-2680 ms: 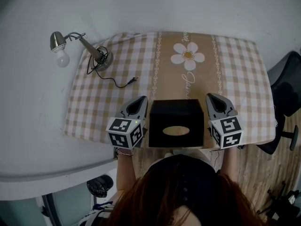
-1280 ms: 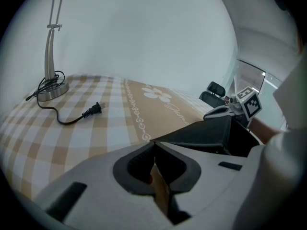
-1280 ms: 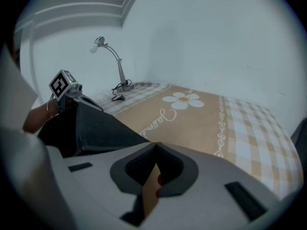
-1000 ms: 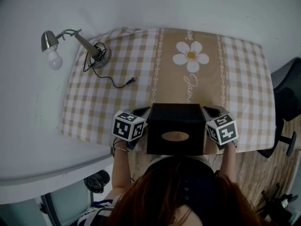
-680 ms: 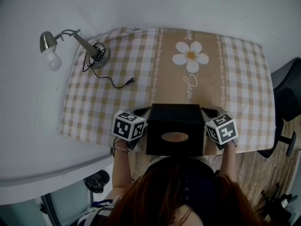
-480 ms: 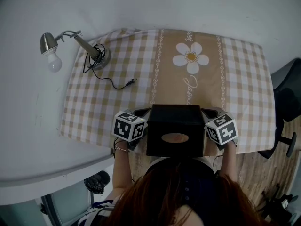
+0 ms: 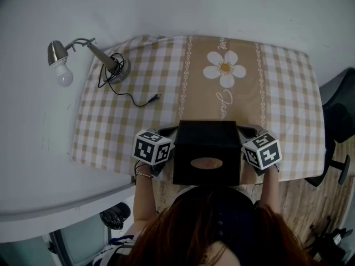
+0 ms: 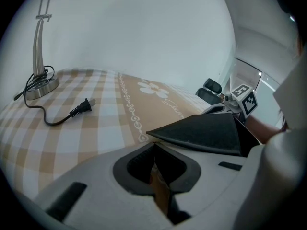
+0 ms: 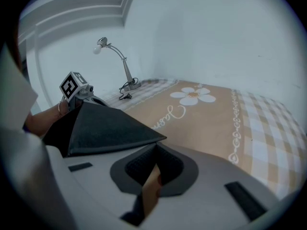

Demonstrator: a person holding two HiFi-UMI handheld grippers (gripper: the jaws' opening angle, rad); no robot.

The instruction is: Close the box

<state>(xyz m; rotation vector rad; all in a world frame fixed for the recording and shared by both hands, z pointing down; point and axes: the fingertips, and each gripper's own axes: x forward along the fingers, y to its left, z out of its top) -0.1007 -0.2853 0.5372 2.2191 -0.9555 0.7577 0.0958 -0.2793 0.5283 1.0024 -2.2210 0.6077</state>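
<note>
Checked tablecloth (image 7: 138, 115) shows beyond black box (image 7: 207, 143); only gripper views show left claw (image 8: 154, 143), right claw (image 9: 156, 145) closed.

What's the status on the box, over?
Left tongs and right tongs shut, flanking black box. Box looks closed. Lamp cord well clear.

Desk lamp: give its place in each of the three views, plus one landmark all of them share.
Head view: desk lamp upper left, base near the checked cloth's far-left corner, bulb past its edge.
Left gripper view: desk lamp at the far left, stem and base only; head out of frame.
Right gripper view: desk lamp upper left of centre, whole.
Shared landmark: white flower print on the cloth.
</note>
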